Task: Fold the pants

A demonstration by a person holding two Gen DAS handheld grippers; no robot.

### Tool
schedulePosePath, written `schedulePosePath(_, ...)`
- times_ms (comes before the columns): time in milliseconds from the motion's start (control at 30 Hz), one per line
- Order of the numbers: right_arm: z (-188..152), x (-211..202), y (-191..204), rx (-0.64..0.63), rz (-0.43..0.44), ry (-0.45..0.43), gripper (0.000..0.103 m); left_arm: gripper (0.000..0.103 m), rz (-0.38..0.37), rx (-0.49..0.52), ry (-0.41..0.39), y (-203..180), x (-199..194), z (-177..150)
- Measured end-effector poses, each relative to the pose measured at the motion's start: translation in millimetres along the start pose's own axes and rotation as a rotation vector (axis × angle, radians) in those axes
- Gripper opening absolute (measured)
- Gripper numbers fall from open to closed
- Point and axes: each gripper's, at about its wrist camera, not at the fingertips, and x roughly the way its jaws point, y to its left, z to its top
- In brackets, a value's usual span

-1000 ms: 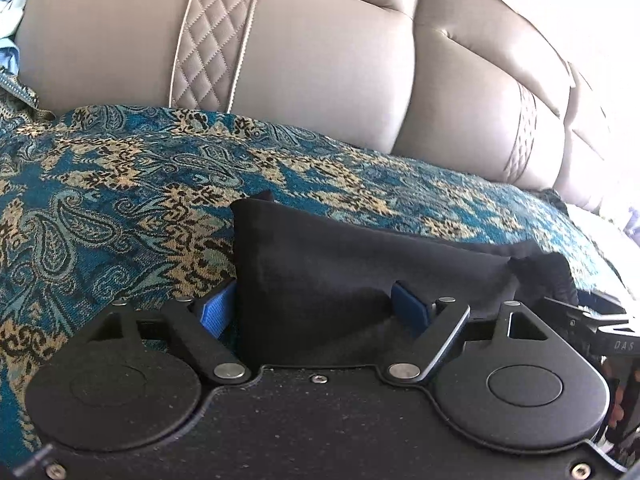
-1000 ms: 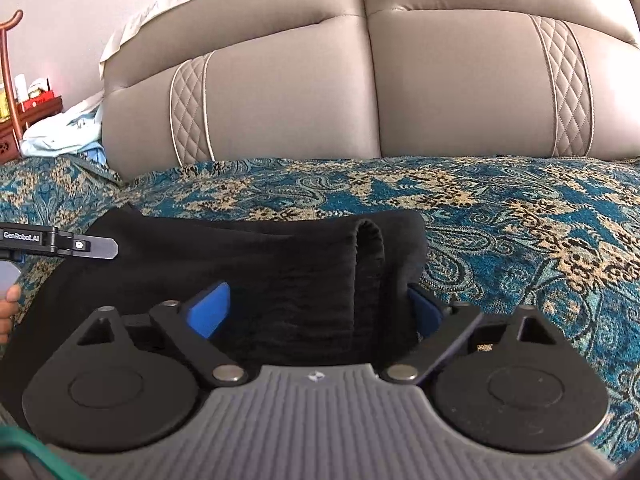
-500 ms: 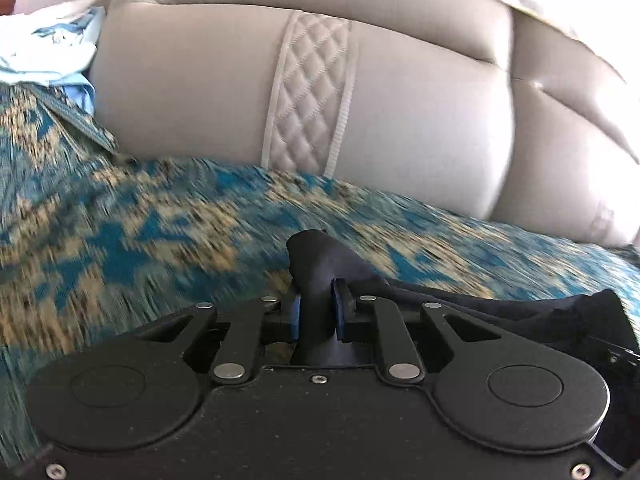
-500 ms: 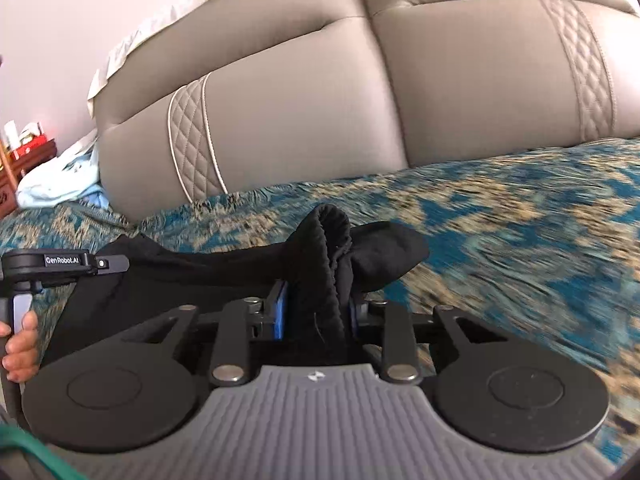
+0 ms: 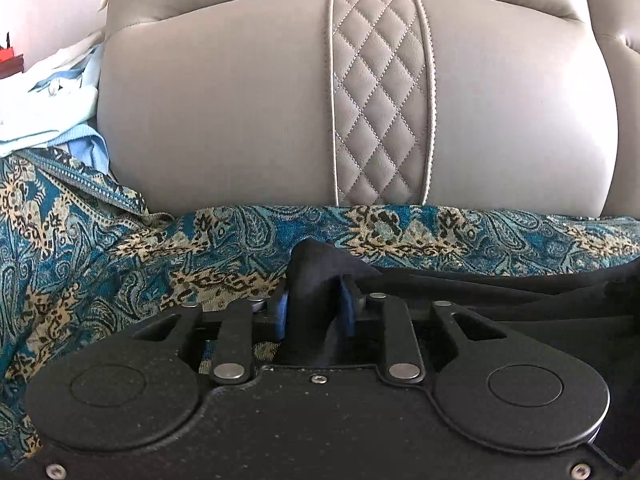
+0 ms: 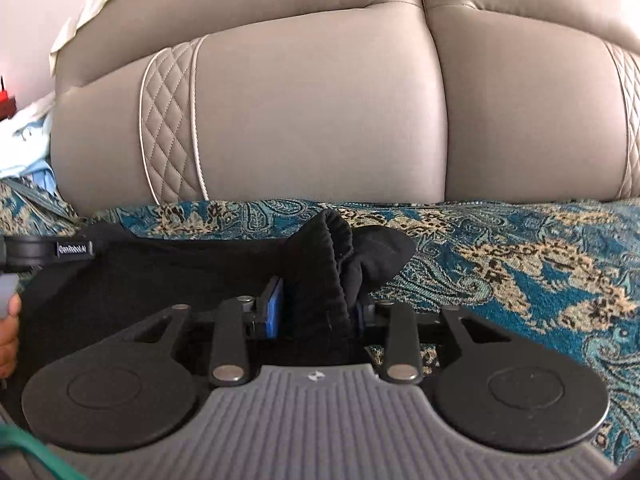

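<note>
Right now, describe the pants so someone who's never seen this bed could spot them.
Find the grey padded headboard; below it lies a teal paisley bedspread. The black pants lie on it, pinched at each end by tongs, the only plain dark cloth there.

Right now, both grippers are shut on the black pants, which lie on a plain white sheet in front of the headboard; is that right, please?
Not quite: both wrist views show a teal paisley bedspread, not a plain white sheet. The left gripper and right gripper are indeed shut on the black pants, before the headboard.
</note>
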Motion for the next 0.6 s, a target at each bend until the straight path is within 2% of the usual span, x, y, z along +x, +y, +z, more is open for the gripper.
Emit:
schedulePosePath(67, -0.2, 2.0, -7.2, 0.046, 0.021, 0.008, 0.047, 0.025, 0.007, 0.012, -0.003, -1.3, -1.1, -1.1)
schedulePosePath(100, -0.5, 2.5, -11.1, 0.074, 0.031, 0.011, 0.056, 0.025, 0.013, 0.022, -0.005, -3.1, -1.5, -1.8)
schedulePosePath(200, -0.8, 2.2, -13.1, 0.095, 0.035, 0.011, 0.061, 0.026, 0.029, 0.048, -0.015, -6.8, -2.8, -3.7)
schedulePosePath(367, -2.2, 0.3, -4.3, 0.061, -0.012, 0.004, 0.071, 0.030, 0.035, 0.047, -0.016, -7.5, -2.5, -3.8)
schedulePosePath(600, -2.7, 2.9, -1.7, 0.048, -0.048, 0.000, 0.079, 0.035, 0.036, 0.031, -0.017, -4.5, -1.6, -4.4)
